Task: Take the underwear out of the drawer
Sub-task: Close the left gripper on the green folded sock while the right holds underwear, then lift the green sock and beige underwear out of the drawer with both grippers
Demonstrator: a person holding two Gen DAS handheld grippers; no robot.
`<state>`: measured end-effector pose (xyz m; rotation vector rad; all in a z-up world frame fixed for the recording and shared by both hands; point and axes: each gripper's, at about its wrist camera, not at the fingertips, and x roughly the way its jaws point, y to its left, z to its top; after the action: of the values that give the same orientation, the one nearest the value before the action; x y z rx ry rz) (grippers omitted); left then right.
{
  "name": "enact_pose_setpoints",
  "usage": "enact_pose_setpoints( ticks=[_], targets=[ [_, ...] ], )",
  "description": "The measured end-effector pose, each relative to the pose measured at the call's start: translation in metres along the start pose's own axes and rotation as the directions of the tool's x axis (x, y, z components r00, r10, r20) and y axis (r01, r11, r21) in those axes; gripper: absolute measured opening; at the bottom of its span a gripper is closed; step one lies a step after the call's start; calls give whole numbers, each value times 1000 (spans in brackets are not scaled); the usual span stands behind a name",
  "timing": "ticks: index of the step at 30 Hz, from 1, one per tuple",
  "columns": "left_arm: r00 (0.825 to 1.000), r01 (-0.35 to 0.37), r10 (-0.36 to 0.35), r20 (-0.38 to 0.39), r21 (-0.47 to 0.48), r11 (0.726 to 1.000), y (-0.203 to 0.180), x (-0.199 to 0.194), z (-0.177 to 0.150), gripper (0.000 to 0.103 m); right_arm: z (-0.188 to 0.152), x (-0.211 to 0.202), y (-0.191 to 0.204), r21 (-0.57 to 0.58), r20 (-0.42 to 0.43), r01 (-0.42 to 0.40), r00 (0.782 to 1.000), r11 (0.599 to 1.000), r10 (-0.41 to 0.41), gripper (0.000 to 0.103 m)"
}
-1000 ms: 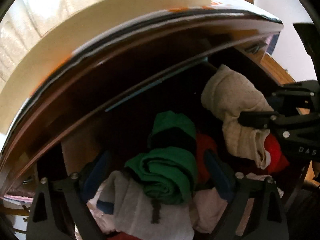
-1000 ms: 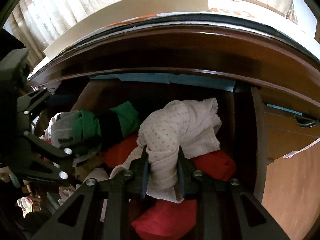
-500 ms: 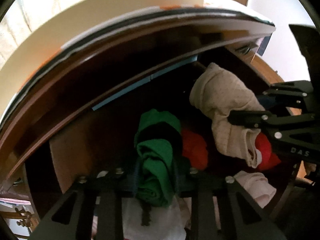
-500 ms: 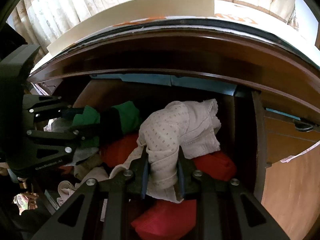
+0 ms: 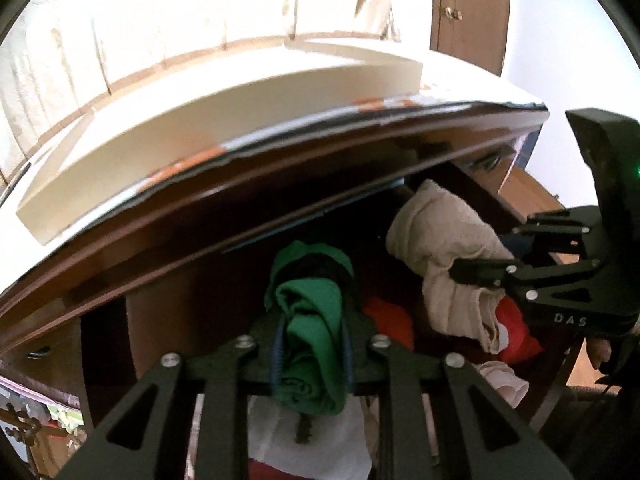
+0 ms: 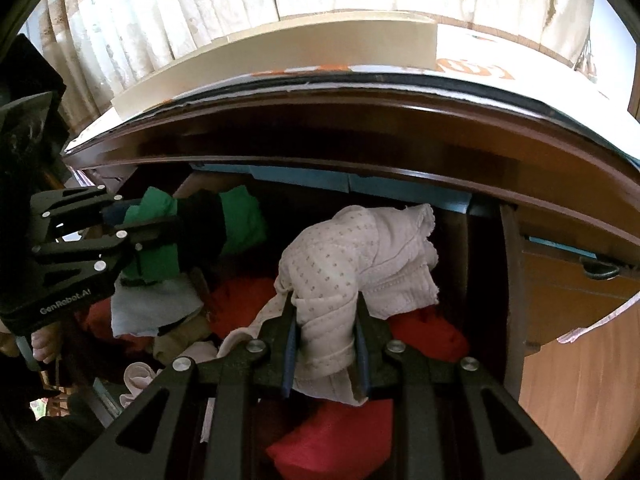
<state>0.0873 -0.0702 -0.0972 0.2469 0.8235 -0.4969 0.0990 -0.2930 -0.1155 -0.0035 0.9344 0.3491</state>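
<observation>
The left gripper, jaws closing, pinches the green underwear; the right gripper clamps the dotted cream underwear. Both bundles hang just above the drawer pile. Extraction step; next, I judge, lift clear.

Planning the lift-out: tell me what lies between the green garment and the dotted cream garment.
Red clothing lies between the green garment and the dotted cream garment, lower in the drawer; right wrist view shows it.
</observation>
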Motion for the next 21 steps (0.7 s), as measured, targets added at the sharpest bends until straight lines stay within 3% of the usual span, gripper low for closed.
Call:
enact_pose_setpoints(
  ticks=[21],
  targets=[
    [986, -48, 43, 162, 28, 998, -15, -14, -5, 20, -16, -21, 2, -51, 96, -2, 995, 999, 7, 26]
  ],
)
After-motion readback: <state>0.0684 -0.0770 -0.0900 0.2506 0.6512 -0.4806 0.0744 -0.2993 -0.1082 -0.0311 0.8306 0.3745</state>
